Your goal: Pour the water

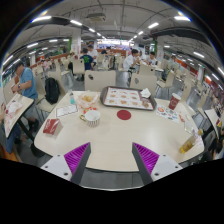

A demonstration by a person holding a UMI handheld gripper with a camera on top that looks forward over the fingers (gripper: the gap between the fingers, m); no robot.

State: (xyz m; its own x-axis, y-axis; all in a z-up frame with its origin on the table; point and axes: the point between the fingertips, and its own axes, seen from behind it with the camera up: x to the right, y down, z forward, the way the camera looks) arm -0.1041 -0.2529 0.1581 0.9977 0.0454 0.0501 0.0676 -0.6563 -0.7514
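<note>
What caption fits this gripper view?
Open gripper hovers over a cafeteria table, fingers empty, a tray and a cup beyond.

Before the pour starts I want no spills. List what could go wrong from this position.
1. The gripper is open and holds nothing, with its fingers well short of the cup, so a hurried approach could knock it.
2. The tray and the red disc lie close by and could catch splashes.
3. People sit at the table's edge, so a spill could reach them.
</note>
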